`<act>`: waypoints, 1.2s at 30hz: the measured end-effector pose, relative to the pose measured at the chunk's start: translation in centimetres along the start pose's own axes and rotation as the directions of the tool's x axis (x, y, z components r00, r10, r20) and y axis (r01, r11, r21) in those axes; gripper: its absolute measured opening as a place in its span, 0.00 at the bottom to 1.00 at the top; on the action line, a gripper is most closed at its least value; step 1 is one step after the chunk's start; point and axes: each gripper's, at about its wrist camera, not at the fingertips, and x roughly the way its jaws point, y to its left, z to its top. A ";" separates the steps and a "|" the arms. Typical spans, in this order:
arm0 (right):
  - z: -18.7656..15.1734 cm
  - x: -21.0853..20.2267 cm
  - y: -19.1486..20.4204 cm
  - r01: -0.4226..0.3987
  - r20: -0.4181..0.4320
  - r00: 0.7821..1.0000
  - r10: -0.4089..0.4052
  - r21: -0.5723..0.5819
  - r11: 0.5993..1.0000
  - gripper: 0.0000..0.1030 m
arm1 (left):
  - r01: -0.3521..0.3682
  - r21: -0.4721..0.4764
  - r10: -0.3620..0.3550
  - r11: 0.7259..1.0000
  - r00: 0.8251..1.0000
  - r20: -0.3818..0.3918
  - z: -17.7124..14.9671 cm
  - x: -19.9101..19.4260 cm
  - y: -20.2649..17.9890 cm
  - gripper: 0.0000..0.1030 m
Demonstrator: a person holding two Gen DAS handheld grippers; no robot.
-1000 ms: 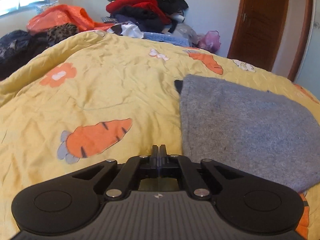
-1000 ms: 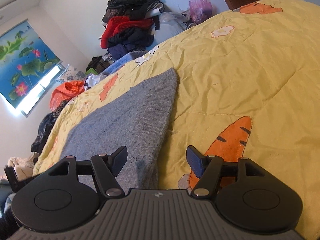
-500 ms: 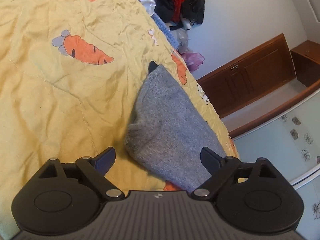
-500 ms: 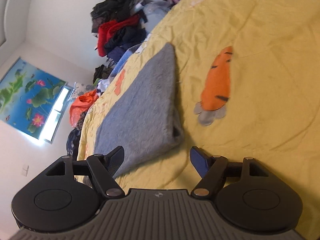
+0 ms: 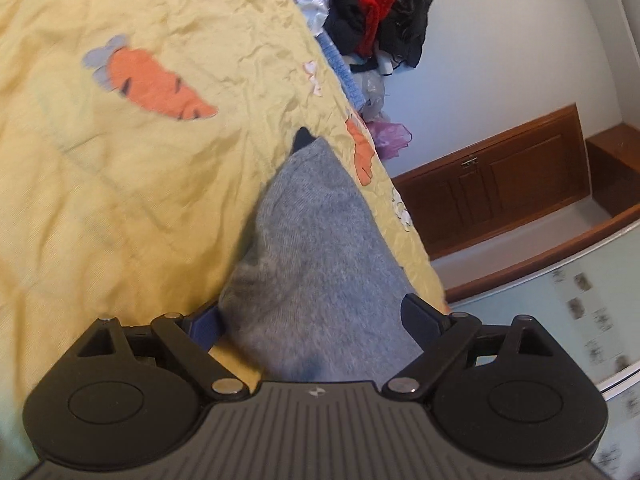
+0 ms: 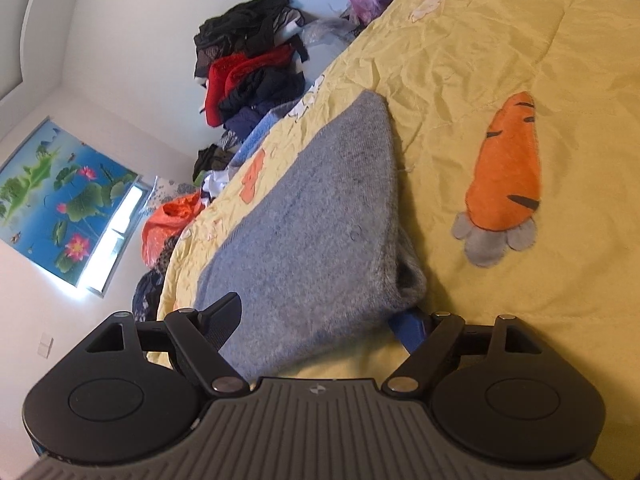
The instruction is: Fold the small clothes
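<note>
While both pairs of fingers stand spread wide, a folded grey garment (image 5: 316, 264) lies flat on a bed covered by a yellow quilt (image 5: 152, 184) printed with orange carrots. Seen from the left wrist camera, the left gripper (image 5: 316, 316) sits low at the garment's near end, its fingers (image 5: 420, 314) open on either side of the cloth, one at the garment's left edge and one at its right, with the grey knit filling the gap between them; whether they touch the fabric cannot be told. A small dark tip shows at the garment's far corner. Beyond the far edge of the bed a pile of clothes (image 5: 372, 32) in red, black and blue rests against a white wall, and a brown wooden cabinet (image 5: 504, 176) stands at the right. From the right wrist camera, the same grey garment (image 6: 320, 232) runs along the bed, thick at its near end where the layers bunch. The right gripper (image 6: 316, 316) is at that near end with its fingers (image 6: 222, 320) wide apart, the cloth passing between them, unclamped. An orange carrot print (image 6: 504, 176) lies on the quilt (image 6: 540, 60) just right of the garment, and a lotus picture (image 6: 60, 196) hangs on the wall at far left.
</note>
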 end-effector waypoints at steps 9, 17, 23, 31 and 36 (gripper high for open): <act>-0.3 5.3 -0.7 0.045 0.004 0.999 -0.045 0.058 0.997 0.13 | -0.110 0.079 0.108 0.991 0.994 0.027 0.5 2.0 -0.1 0.25; -0.2 4.0 0.4 0.018 0.054 0.998 -0.020 0.037 0.999 0.13 | -0.085 0.139 0.075 0.987 0.994 0.078 0.3 0.3 -1.4 0.10; -0.6 1.2 2.9 -0.041 0.067 0.997 0.044 -0.046 0.998 0.13 | -0.017 0.200 0.006 0.980 0.998 0.059 -0.6 -3.8 -3.3 0.10; -4.4 -6.4 3.0 -0.057 -0.066 0.996 0.052 -0.074 0.996 0.13 | -0.030 0.136 0.035 0.990 0.999 -0.028 -5.3 -11.4 -0.4 0.10; -8.8 -9.8 1.2 -0.025 -0.150 0.988 0.023 -0.013 1.000 0.14 | -0.125 0.166 0.143 0.978 0.984 -0.106 -8.0 -13.2 2.5 0.12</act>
